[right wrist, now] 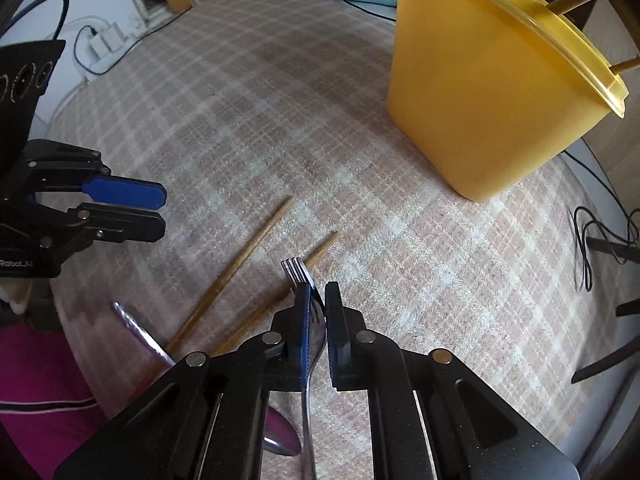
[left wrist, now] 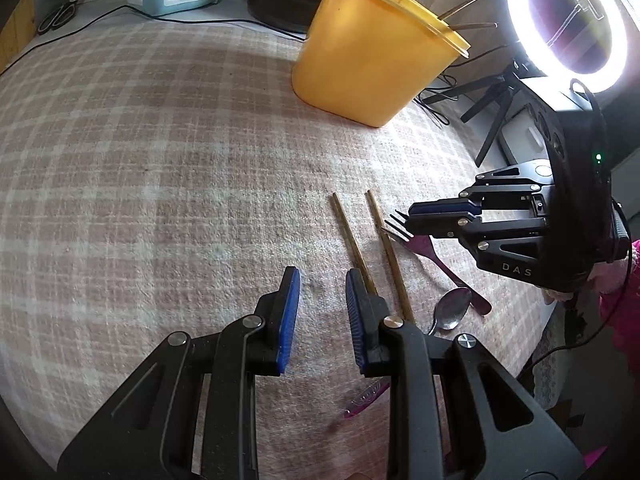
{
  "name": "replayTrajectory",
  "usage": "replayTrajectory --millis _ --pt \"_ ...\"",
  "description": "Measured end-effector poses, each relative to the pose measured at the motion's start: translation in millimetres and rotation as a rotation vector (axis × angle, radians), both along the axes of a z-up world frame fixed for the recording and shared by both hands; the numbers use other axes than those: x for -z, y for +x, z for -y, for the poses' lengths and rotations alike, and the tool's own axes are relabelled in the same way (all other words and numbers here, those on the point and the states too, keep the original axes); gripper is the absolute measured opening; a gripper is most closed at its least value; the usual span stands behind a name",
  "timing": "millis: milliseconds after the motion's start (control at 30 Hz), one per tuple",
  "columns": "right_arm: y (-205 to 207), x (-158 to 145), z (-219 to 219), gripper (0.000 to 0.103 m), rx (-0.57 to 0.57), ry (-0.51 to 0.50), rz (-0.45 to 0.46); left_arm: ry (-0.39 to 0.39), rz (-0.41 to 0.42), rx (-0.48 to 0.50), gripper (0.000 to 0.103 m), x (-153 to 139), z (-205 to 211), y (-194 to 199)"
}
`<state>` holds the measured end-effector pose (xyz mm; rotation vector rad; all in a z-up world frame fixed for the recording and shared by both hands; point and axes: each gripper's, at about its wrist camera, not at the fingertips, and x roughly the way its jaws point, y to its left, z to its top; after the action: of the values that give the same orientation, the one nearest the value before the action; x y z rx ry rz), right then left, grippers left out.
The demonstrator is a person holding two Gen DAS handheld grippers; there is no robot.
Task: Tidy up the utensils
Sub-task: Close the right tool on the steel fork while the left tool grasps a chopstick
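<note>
fork in the right gripper, chopsticks on the cloth

the right gripper [right wrist: 318, 300] has its jaws pinched on a metal fork [right wrist: 298, 270] — tines poke out past the fingertips, the handle runs back between the pads. the left gripper [left wrist: 322, 284] hangs with its jaws parted and nothing between them, just beside the near end of one of two wooden chopsticks [left wrist: 352, 242] lying side by side on the checked tablecloth [left wrist: 160, 160]. a spoon [left wrist: 452, 312] rests near them, bowl up. the yellow tub [left wrist: 360, 60] stands well apart at the far side — thin sticks lean out over its rim. a lit ring light [left wrist: 568, 24] stands beyond it.
</note>
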<state>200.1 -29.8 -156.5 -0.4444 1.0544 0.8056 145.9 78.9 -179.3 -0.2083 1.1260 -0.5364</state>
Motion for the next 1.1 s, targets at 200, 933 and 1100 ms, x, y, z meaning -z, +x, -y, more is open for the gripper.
replayTrajectory --millis 200,933,1100 --pt "-9.6 -2.5 -8.2 0.008 -0.018 -0.003 -0.017 -0.005 0.0 0.004 0.023 -0.6 -0.3 1.2" --pt "-12.6 -1.1 -3.0 0.016 -0.289 0.013 -0.19 0.013 0.004 -0.182 0.023 -2.1 16.1 -19.7" --pt "-18.5 7.9 3.1 0.023 -0.305 0.005 -0.184 0.024 0.006 -0.205 0.023 -4.0 21.3 -25.9"
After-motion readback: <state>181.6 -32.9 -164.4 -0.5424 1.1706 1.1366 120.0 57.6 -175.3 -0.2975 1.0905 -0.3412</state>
